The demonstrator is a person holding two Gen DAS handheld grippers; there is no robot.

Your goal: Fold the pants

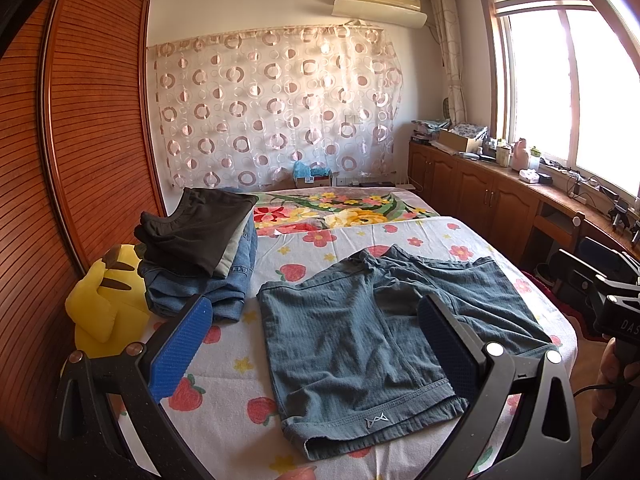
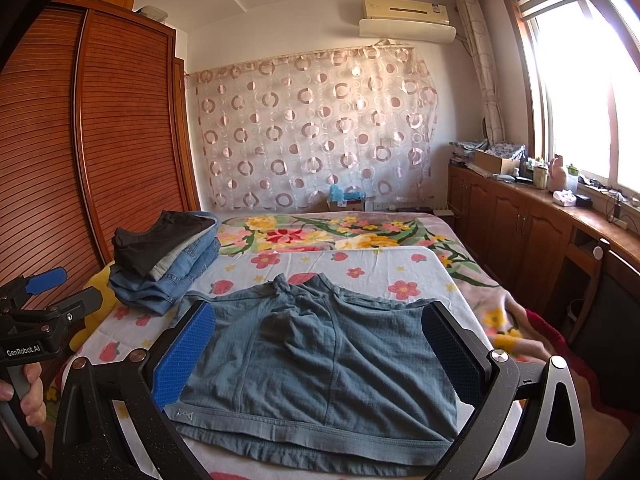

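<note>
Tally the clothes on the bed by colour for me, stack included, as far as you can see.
Grey-blue shorts, laid flat: 1
Black garment on top of the stack: 1
Blue denim pieces under it: at least 1, layers unclear
Total: at least 3

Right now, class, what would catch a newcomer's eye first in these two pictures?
The blue-grey shorts lie spread flat on the strawberry-print sheet near the bed's near edge, between the open fingers of the right gripper. A stack of folded clothes sits to their left beside a yellow plush toy. Behind the bed hangs a circle-patterned curtain.
</note>
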